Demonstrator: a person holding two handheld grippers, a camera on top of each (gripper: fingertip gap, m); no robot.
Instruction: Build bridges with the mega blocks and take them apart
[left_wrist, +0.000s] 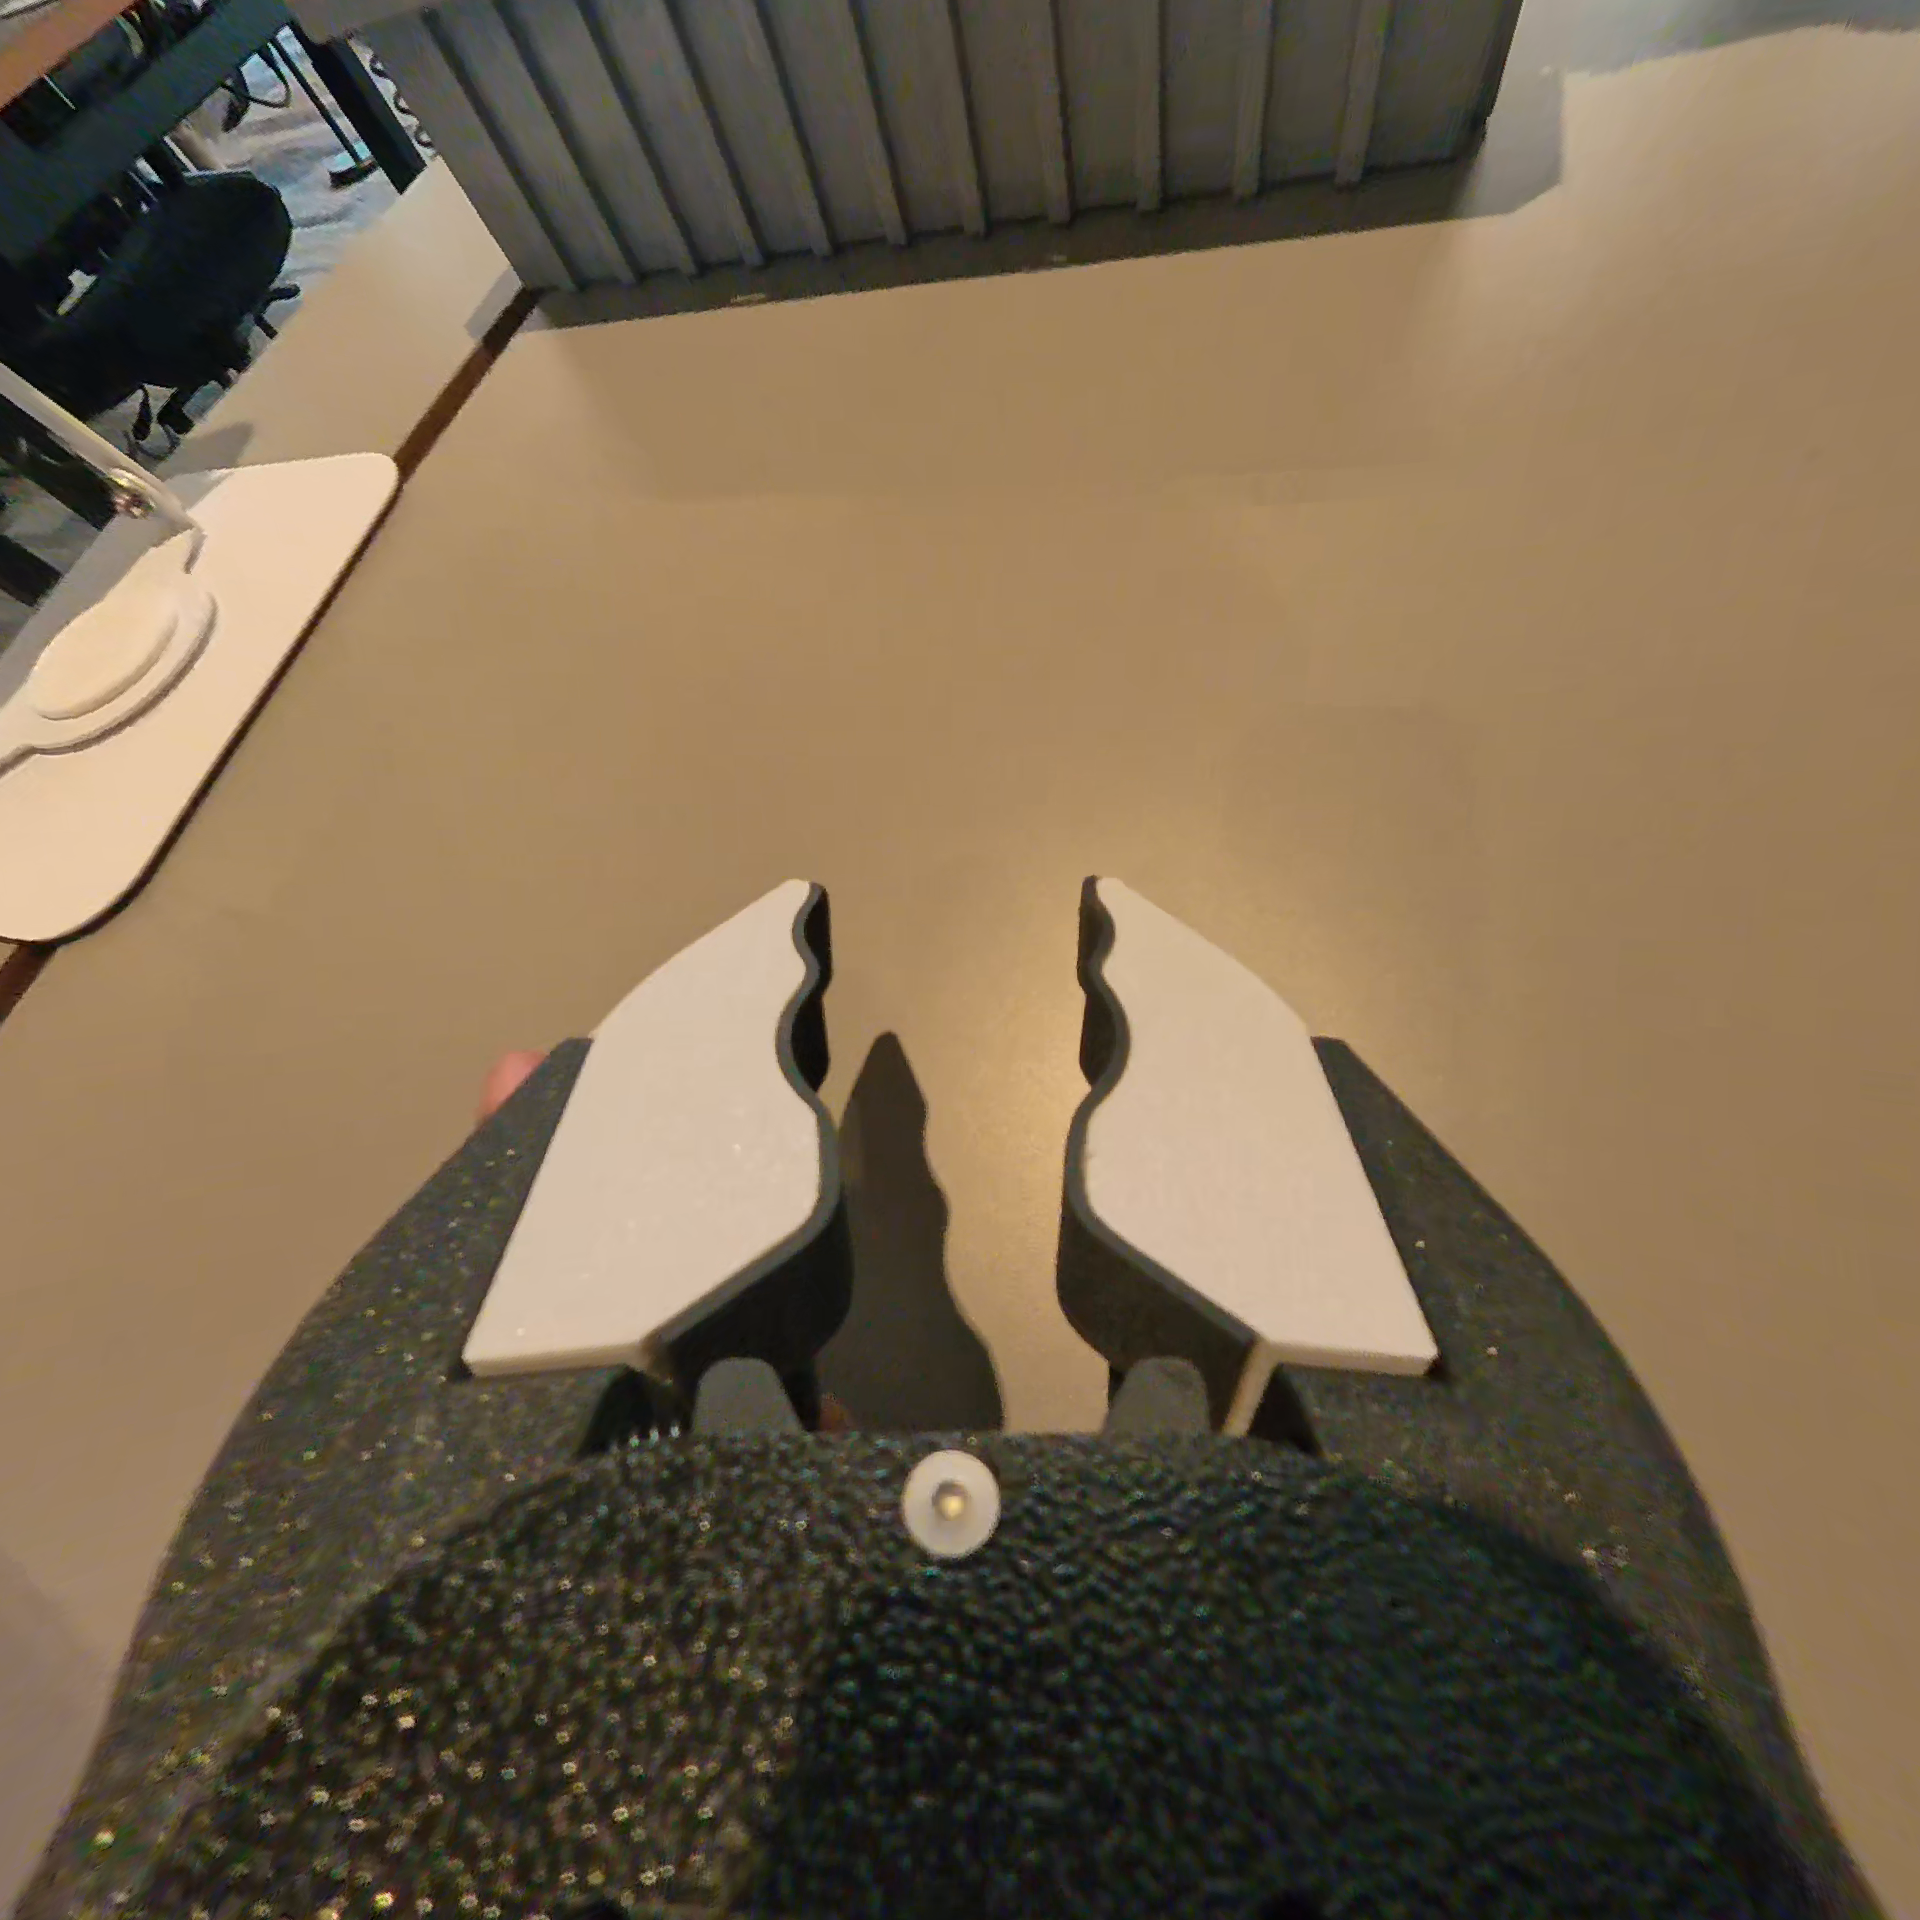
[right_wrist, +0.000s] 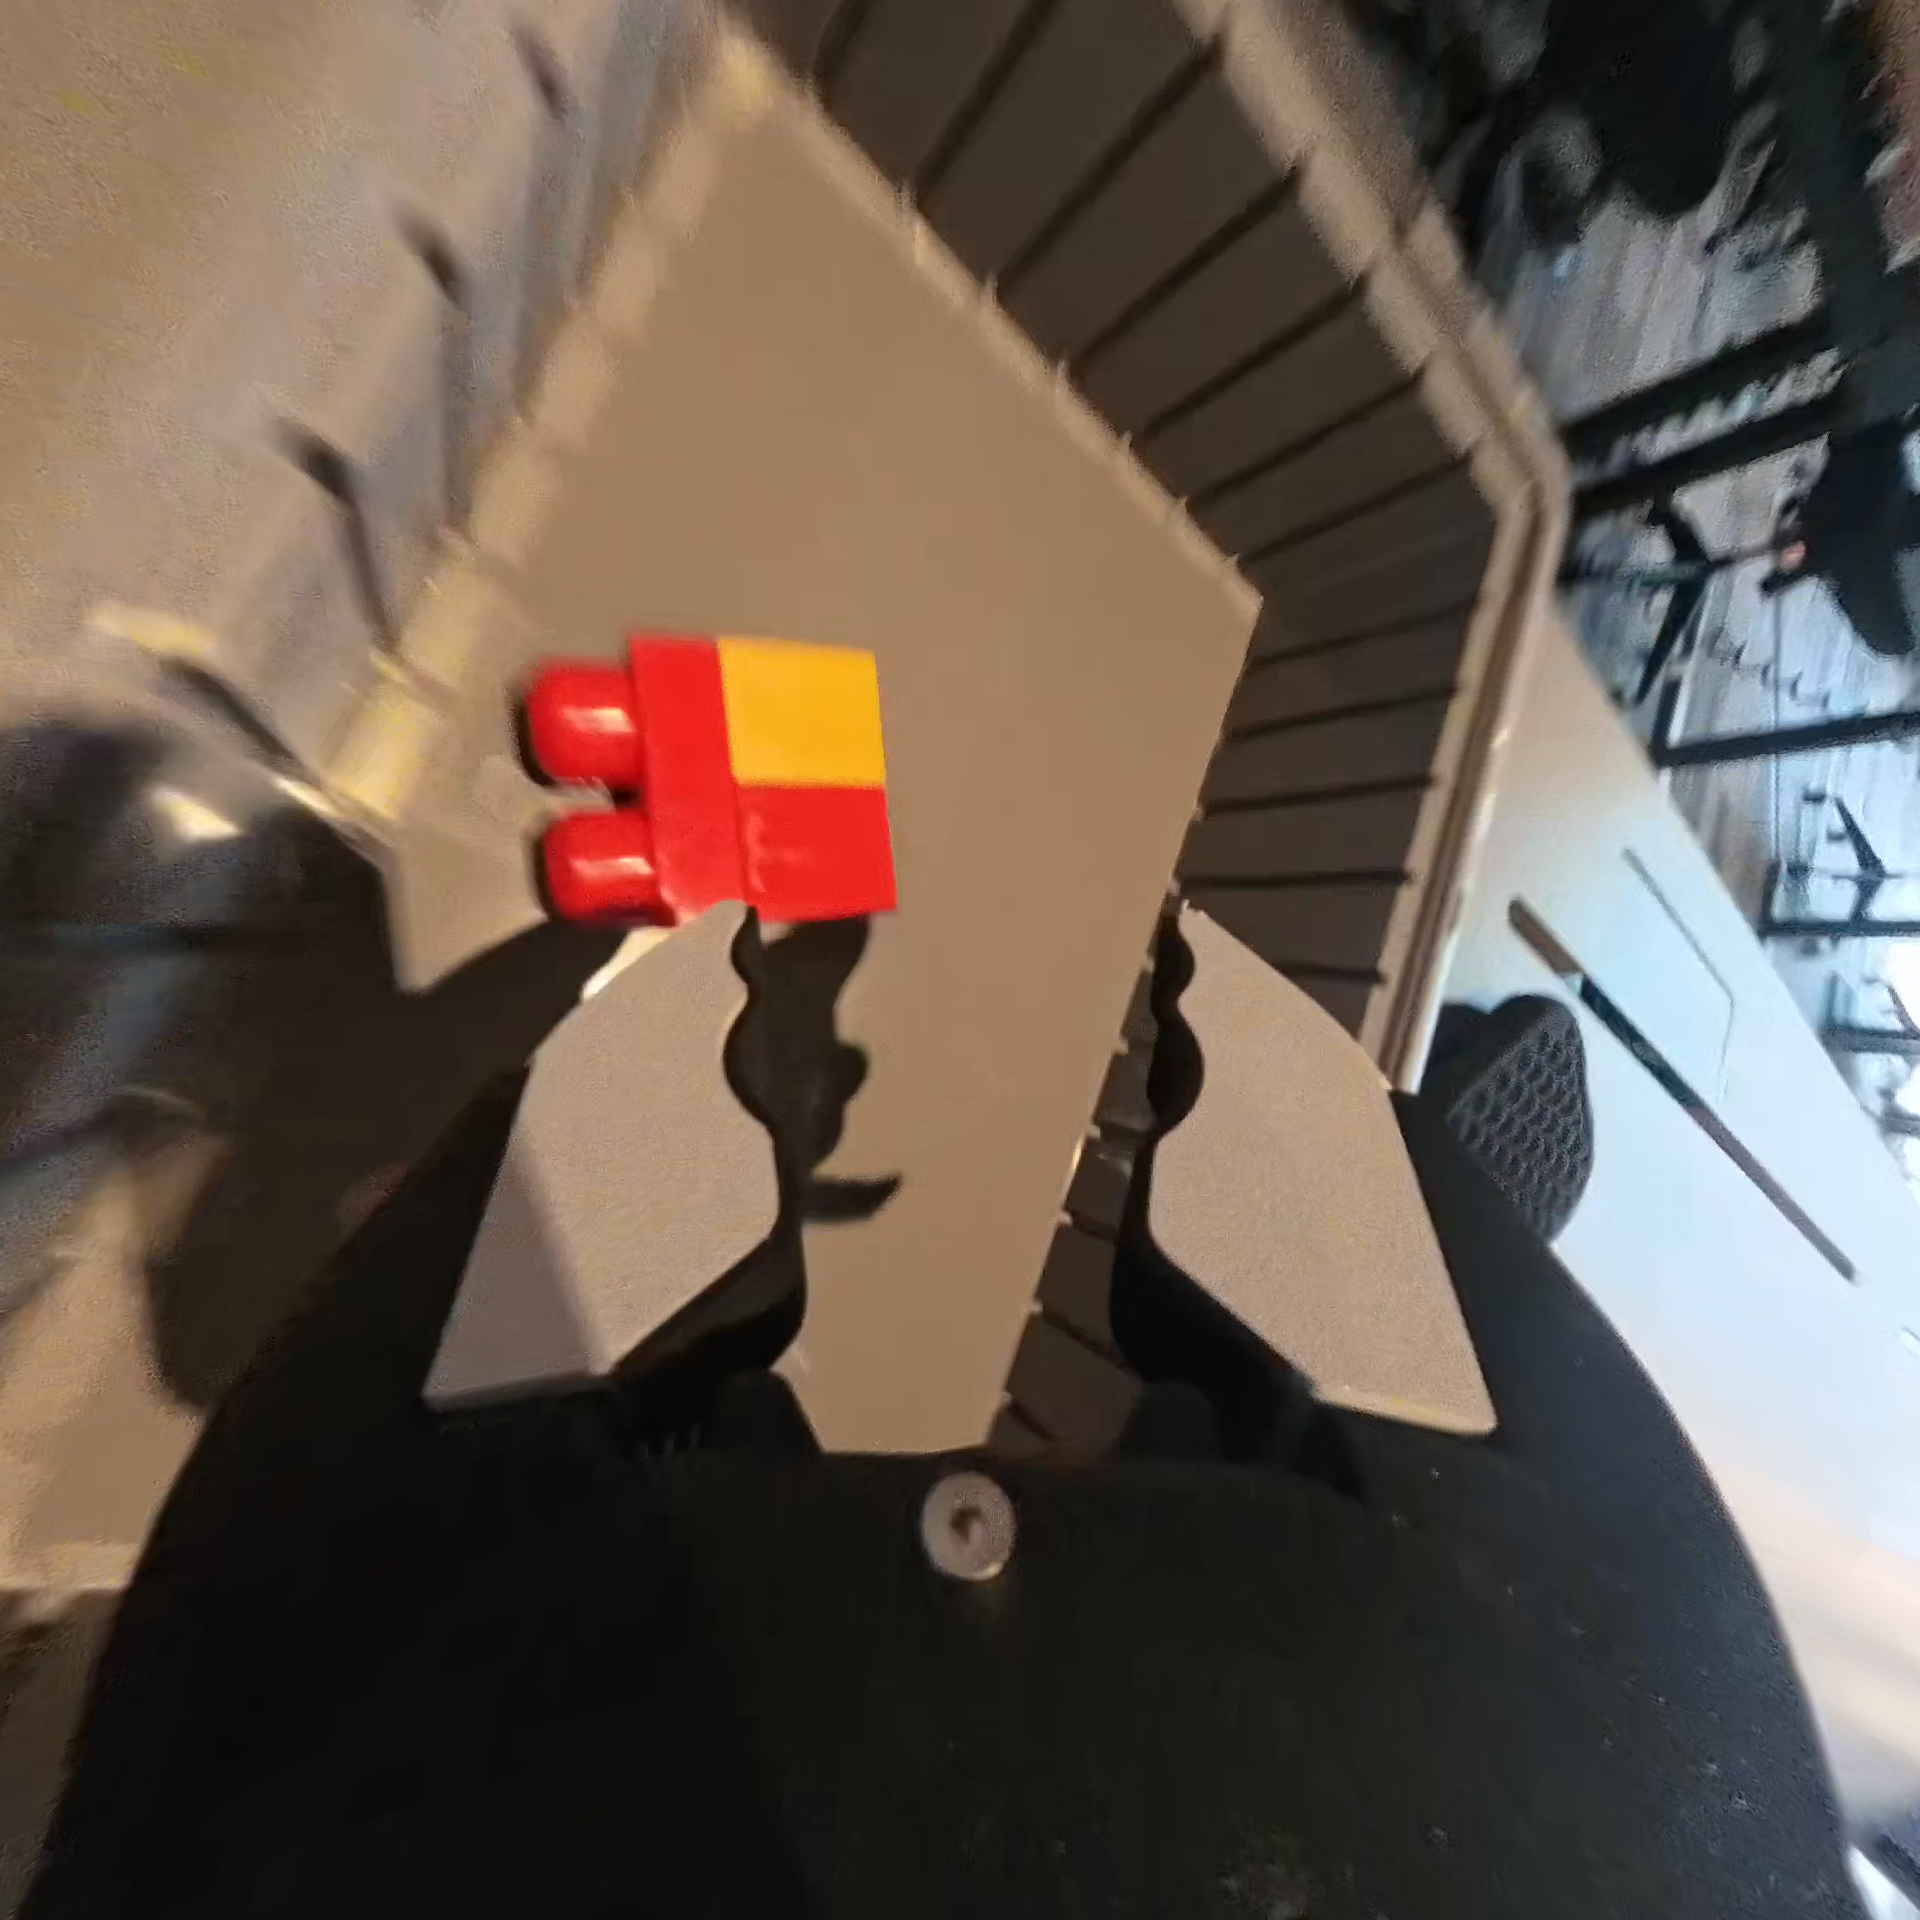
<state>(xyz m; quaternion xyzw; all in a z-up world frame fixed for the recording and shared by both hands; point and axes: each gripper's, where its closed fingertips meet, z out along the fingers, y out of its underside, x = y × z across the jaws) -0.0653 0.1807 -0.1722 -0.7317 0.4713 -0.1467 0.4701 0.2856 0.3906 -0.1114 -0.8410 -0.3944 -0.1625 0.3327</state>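
Note:
In the right wrist view, which is tilted and blurred, a small block stack (right_wrist: 727, 779) stands on the tan table (right_wrist: 987, 623). It is a red block with two studs (right_wrist: 675, 769) joined to a yellow block (right_wrist: 800, 712) and another red block (right_wrist: 821, 852). My right gripper (right_wrist: 956, 914) is open and empty; its left fingertip (right_wrist: 717, 935) is right at the stack's edge. My left gripper (left_wrist: 954, 891) is open and empty above bare table (left_wrist: 1039, 623). No block shows in the left wrist view.
A ribbed grey partition (left_wrist: 935, 135) stands along the table's far edge and also shows in the right wrist view (right_wrist: 1299, 520). A white flat stand base (left_wrist: 208, 644) lies on the neighbouring table at the left. A black office chair (left_wrist: 135, 291) stands beyond it. Some 40 centimetres of space lies between my two pairs of fingers. It is some 6 centimetres from my right tips to the yellow block (right_wrist: 800, 712).

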